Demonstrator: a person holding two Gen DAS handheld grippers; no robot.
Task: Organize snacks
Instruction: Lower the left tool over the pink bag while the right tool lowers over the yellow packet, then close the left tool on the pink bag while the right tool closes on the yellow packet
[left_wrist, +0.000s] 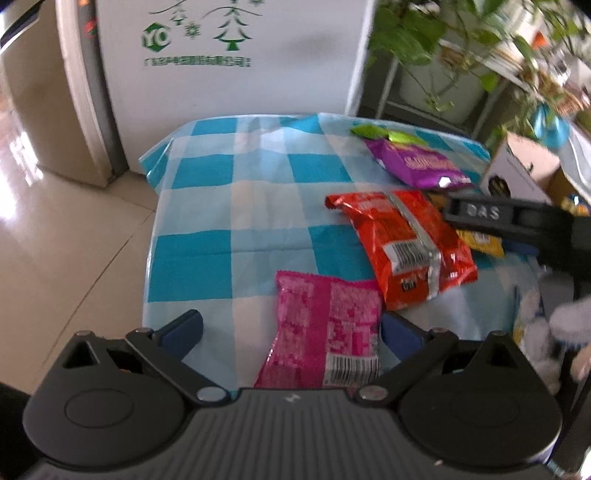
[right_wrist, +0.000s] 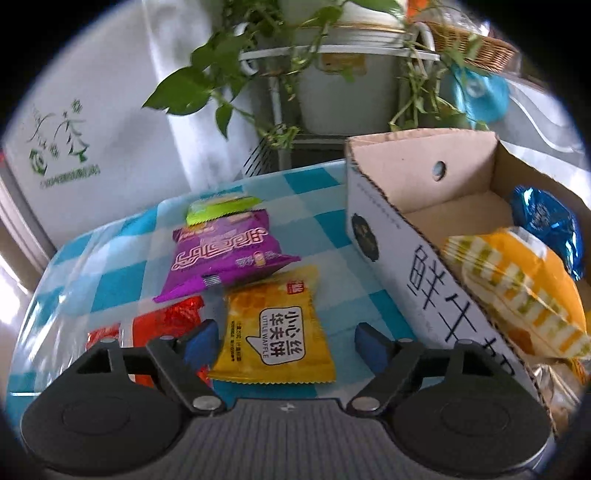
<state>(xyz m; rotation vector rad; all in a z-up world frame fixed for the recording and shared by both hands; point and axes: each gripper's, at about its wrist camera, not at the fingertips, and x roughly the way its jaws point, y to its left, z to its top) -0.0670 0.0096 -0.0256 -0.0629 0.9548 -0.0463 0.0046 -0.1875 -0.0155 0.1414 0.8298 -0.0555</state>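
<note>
My left gripper (left_wrist: 291, 332) hangs over a table under a blue-and-white check cloth (left_wrist: 229, 206), jaws wide, with the pink packet (left_wrist: 328, 332) lying between the fingers; the pads do not press it. At 1 o'clock from it the red packet (left_wrist: 406, 247) lies seam up, touching the pink one's corner. Further off at 1 o'clock sits the purple packet (left_wrist: 421, 162), a green packet (left_wrist: 384, 133) just behind it.

My right gripper (right_wrist: 286, 343) is also spread wide, holding nothing; the yellow waffle packet (right_wrist: 273, 328) lies flat on the cloth between its fingers, apart from the right pad. At 3 o'clock stands the cardboard box (right_wrist: 388, 236), holding an orange striped bag (right_wrist: 517, 284) and a blue foil packet (right_wrist: 546, 221).

Behind the table, at 12 o'clock, a white appliance (left_wrist: 236, 85) with green print stands on pale floor tiles (left_wrist: 62, 240). Trailing plants (right_wrist: 221, 70) on a white rack and a wicker basket (right_wrist: 472, 46) fill the far right.
</note>
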